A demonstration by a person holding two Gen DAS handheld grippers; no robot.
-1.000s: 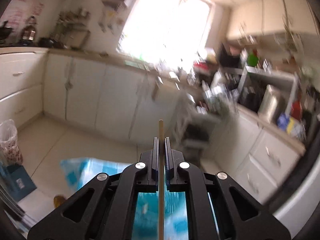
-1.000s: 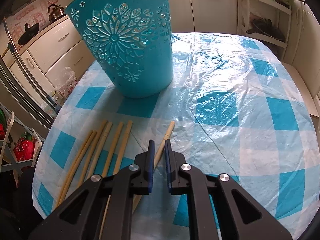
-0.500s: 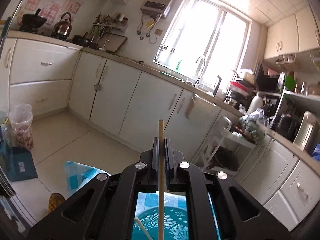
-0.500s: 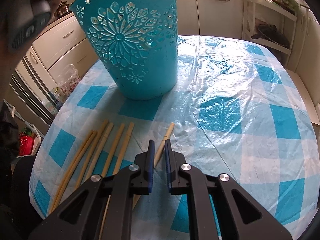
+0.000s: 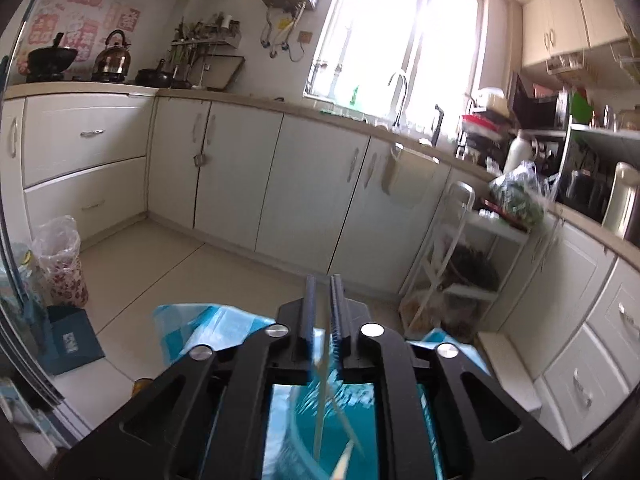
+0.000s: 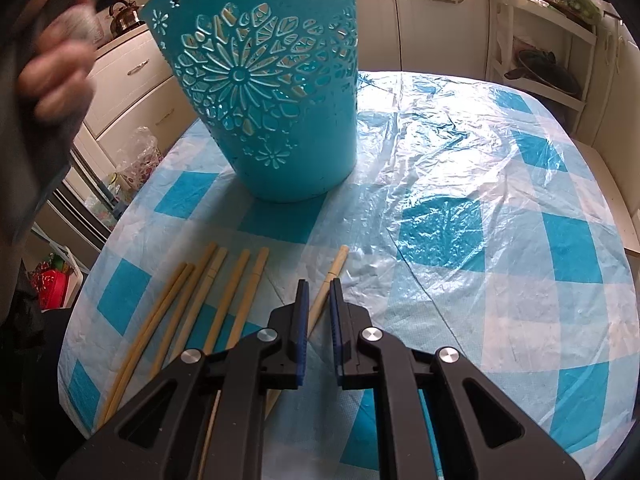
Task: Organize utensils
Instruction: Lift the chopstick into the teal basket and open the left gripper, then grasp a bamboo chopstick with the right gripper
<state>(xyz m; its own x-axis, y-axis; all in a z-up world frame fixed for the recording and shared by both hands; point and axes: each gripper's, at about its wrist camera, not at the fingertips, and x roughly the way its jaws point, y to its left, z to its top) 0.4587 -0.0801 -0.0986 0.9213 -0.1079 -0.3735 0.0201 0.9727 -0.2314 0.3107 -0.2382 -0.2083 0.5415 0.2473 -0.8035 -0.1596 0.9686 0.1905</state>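
Checked tablecloth [image 6: 460, 208] — chopstick [image 6: 334, 272] just beyond slightly parted right tongs [image 6: 319, 286]; left tongs [image 5: 322, 280] parted.

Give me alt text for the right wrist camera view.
A black two-finger right gripper, open, hovers over seven pale wooden chopsticks lying on a blue-and-white checked plastic tablecloth. Behind them stands a turquoise plastic basket with cut-out flowers.

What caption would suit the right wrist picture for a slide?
Right gripper with jaws slightly apart above one chopstick, six more lying beside it before the teal basket.
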